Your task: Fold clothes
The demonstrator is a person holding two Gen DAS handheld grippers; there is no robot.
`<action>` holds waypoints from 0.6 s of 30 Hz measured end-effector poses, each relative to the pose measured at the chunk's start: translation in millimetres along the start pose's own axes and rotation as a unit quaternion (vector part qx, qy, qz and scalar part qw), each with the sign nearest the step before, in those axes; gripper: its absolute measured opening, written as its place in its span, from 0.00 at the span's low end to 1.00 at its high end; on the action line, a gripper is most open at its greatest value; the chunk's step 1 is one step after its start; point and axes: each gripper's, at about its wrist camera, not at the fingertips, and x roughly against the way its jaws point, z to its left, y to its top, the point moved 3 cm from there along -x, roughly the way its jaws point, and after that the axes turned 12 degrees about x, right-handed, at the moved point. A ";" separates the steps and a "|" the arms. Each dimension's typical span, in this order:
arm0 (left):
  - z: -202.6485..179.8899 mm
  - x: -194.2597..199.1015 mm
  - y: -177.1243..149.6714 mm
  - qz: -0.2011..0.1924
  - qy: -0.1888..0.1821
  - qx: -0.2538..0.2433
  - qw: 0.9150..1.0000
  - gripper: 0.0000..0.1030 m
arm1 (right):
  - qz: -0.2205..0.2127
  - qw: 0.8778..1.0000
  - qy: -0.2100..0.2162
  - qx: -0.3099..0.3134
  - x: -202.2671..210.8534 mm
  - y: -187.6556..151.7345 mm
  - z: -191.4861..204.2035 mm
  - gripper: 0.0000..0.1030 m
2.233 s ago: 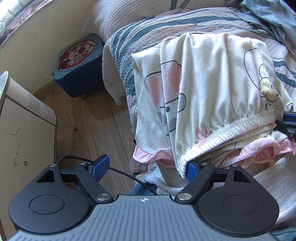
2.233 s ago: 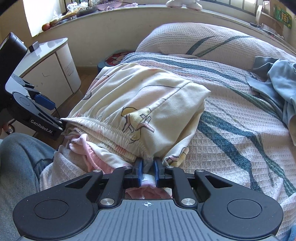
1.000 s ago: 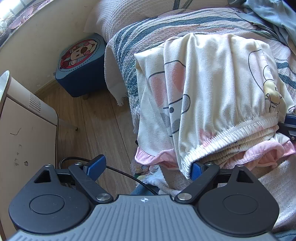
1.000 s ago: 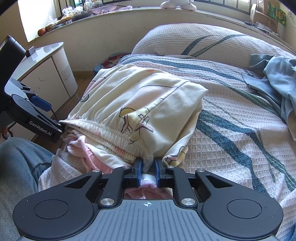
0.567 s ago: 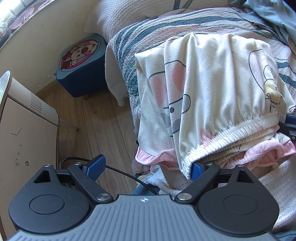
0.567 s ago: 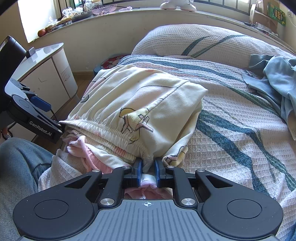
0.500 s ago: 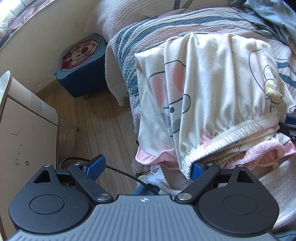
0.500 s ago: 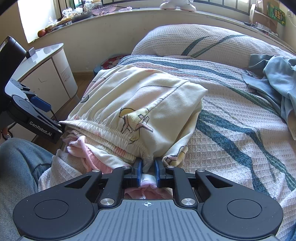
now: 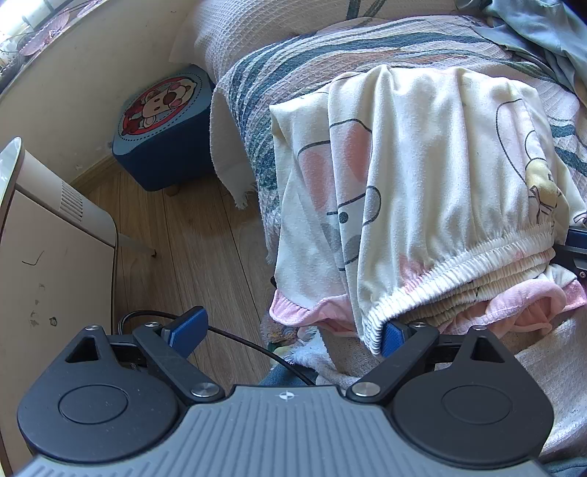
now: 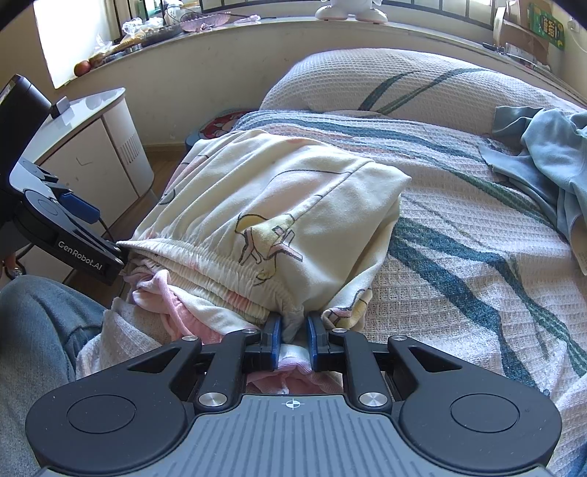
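Left wrist view: the left claw (image 9: 290, 332) is spread wide, gripping nothing; only its right finger (image 9: 392, 334) touches the elastic waistband of the cream cartoon-print pants (image 9: 422, 190). The folded pants lie at the bed's (image 9: 279, 62) near corner beside the wooden floor (image 9: 183, 227), their long axis running from the waistband nearest the camera toward the pillow (image 9: 256, 33). A blue stool (image 9: 161, 128) stands on the floor.

Right wrist view: the right claw (image 10: 292, 339) is pinched nearly closed on the pants' (image 10: 279, 198) waistband edge. A blue-grey garment (image 10: 543, 157) lies at the bed's (image 10: 477, 257) right side.
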 end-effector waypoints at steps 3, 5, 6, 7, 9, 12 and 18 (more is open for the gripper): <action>-0.1 -0.4 0.1 0.000 0.000 0.001 1.000 0.90 | 0.000 1.000 0.000 0.000 -0.2 0.0 -0.1 0.16; -0.2 -0.5 -0.2 0.001 0.000 0.002 1.000 0.91 | 0.000 1.000 0.000 -0.001 -0.3 0.0 -0.2 0.16; -0.5 -0.6 -0.3 0.001 0.000 0.003 1.000 0.91 | -0.001 1.000 0.000 -0.001 -0.3 -0.1 -0.2 0.16; -0.7 -0.6 -0.4 0.000 0.000 0.004 1.000 0.91 | -0.001 1.000 -0.001 -0.001 -0.3 -0.2 0.0 0.16; -1.0 -0.4 -0.6 0.000 -0.001 0.004 1.000 0.91 | -0.001 1.000 -0.001 -0.001 -0.2 -0.3 0.2 0.16; -0.8 1.5 -1.1 -0.003 -0.003 0.005 1.000 0.92 | -0.001 1.000 0.000 -0.002 0.6 -0.1 0.1 0.17; 9.6 12.7 5.7 -0.017 -0.020 0.016 1.000 0.98 | 0.010 1.000 0.012 -0.006 7.3 5.4 -5.5 0.21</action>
